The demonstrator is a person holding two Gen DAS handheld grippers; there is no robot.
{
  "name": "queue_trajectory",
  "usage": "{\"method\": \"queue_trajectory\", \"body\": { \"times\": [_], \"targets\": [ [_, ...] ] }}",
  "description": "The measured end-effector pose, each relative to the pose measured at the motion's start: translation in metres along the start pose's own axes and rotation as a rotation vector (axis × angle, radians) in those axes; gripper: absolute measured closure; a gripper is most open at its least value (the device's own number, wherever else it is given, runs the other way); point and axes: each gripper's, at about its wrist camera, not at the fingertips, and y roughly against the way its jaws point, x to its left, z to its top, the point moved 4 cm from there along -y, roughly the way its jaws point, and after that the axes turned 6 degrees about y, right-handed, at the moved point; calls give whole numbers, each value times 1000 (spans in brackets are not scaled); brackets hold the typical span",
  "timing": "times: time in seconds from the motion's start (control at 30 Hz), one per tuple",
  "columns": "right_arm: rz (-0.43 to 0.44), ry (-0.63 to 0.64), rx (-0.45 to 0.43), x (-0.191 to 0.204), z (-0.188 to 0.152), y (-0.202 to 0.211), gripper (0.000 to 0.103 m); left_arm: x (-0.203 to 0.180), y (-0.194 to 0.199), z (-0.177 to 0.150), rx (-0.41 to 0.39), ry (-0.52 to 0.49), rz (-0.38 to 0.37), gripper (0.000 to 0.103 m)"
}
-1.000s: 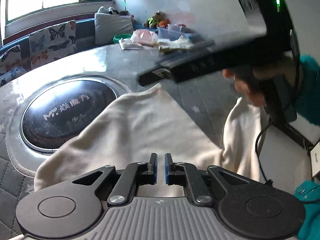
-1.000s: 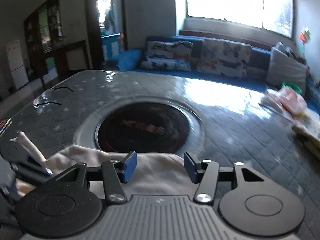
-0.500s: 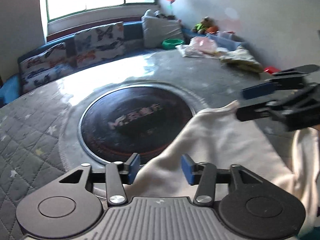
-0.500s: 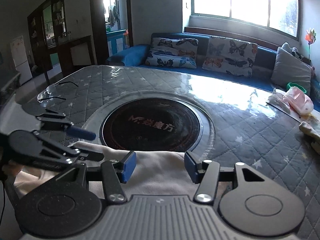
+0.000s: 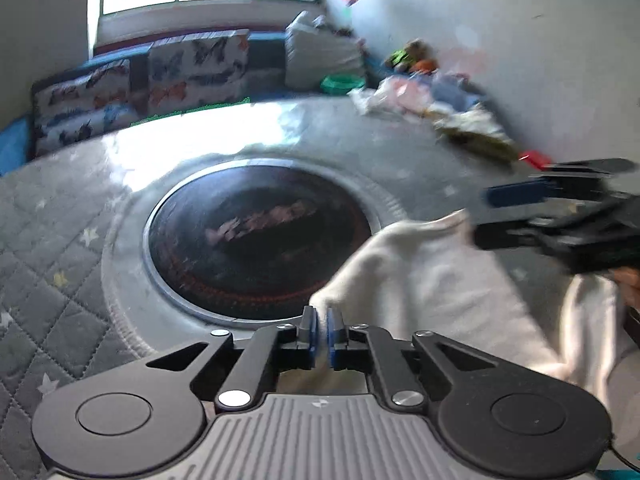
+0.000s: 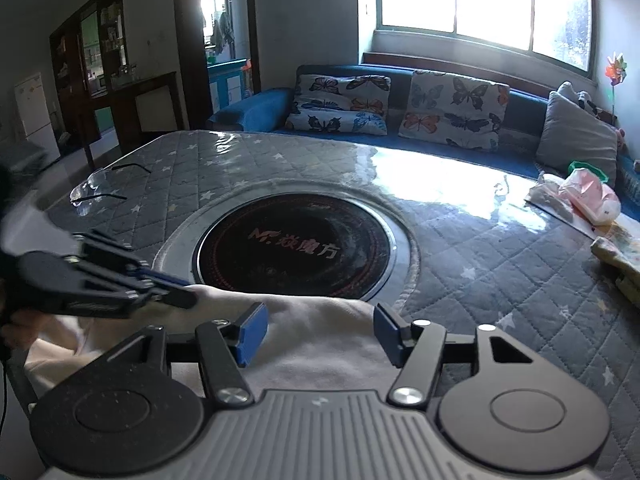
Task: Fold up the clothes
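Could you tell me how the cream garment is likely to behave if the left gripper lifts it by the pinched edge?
Probably floppy: the garment drapes in soft folds and bunches where the left gripper pinches it. It looks like thick knit, so likely light but bulky. The table has a glossy cover, so the trailing part may slide rather than stay.

Black round hob plate (image 6: 294, 242) reads, seemingly, "Mr. 炭魔方"

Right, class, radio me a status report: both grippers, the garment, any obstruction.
Left gripper jaws shut on cream fleece garment edge. Right gripper jaws open over the cloth. Garment on grey quilted table, beside round black hotplate. Nothing in the way.
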Motion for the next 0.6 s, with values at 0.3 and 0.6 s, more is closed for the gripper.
{"method": "queue_trajectory", "body": {
  "times": [0.3, 0.6],
  "targets": [
    [10, 17, -22, 12, 10, -7, 43, -59, 16, -34, 9, -105, -92, 97],
    [9, 146, 109, 41, -16, -37, 43, -62, 23, -52, 52, -123, -147, 94]
  ]
}}
